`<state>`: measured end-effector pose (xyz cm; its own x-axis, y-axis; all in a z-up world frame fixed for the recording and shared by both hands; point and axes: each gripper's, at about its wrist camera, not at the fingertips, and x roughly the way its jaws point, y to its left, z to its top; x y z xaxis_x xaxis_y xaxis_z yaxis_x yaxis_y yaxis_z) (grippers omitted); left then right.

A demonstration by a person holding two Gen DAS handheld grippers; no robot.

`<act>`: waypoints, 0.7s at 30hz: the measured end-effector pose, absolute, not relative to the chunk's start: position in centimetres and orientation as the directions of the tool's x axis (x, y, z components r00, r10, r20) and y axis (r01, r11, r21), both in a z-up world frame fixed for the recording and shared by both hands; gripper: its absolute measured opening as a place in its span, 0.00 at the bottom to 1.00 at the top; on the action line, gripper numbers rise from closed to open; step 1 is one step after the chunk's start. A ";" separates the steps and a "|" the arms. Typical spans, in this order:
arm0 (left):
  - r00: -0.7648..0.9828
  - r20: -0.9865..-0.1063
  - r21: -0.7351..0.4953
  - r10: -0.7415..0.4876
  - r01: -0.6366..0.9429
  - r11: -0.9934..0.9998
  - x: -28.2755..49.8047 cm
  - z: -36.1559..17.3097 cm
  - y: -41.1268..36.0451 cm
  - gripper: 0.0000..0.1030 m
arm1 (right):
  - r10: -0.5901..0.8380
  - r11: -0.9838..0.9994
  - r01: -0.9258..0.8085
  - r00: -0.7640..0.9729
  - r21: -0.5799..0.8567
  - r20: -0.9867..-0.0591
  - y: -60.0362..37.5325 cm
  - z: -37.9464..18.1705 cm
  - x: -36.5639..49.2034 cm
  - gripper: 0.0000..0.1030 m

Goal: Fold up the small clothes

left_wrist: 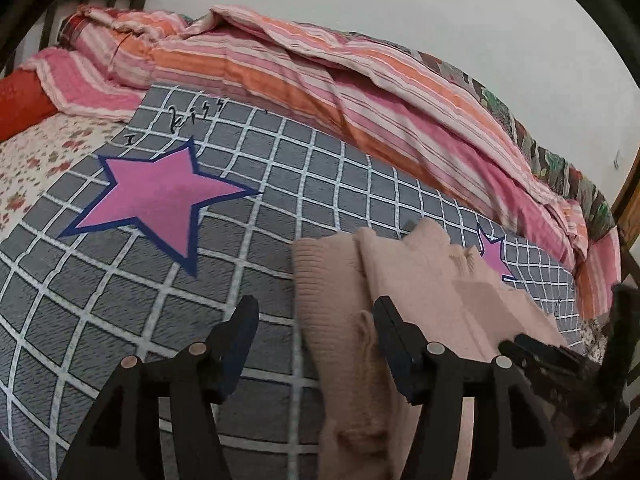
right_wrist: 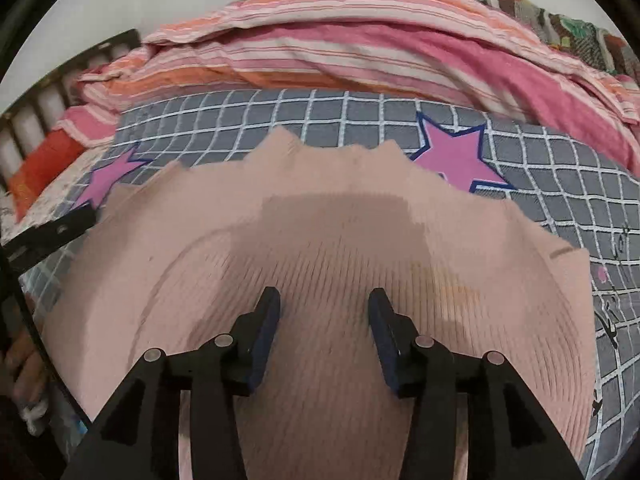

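Note:
A pale pink knitted sweater (left_wrist: pixel 420 280) lies spread on a grey checked blanket (left_wrist: pixel 160 300) printed with pink stars. My left gripper (left_wrist: pixel 316 316) stands open over the sweater's left edge; the ribbed edge lies between its fingers, and the pads are not pressing it. In the right wrist view the sweater (right_wrist: pixel 320 232) fills the middle, and my right gripper (right_wrist: pixel 325 300) hovers open just above its ribbed knit with nothing pinched. The right gripper (left_wrist: pixel 560 360) shows at the left wrist view's right edge, and the left gripper (right_wrist: pixel 52 236) shows at the right wrist view's left edge.
A bunched pink and orange striped quilt (left_wrist: pixel 320 80) runs along the far side of the bed against a white wall. A red pillow (left_wrist: pixel 20 108) and a floral sheet (left_wrist: pixel 36 160) lie at the head end. A person's hand (right_wrist: pixel 24 364) is at the lower left.

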<state>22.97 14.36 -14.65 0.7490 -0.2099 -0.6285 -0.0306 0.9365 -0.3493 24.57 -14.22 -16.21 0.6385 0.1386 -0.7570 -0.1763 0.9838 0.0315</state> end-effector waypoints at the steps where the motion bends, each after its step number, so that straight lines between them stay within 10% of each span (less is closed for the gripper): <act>1: 0.750 -0.625 -0.359 -0.214 -0.033 0.933 22.8 -14.8 14.8 0.56 | 0.119 0.987 -0.161 0.630 0.020 -0.768 -14.0 -16.1 25.1 0.44; 21: 0.744 -0.575 -0.426 -0.341 0.084 0.901 21.0 -15.0 15.6 0.57 | 0.061 0.995 -0.095 0.510 0.014 -0.858 -13.3 -16.2 32.6 0.42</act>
<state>20.98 15.64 -14.96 0.7437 -0.3415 -0.5747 0.0843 0.9007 -0.4262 32.63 -13.28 -16.23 0.5102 0.0607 -0.8579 -0.0949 0.9954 0.0140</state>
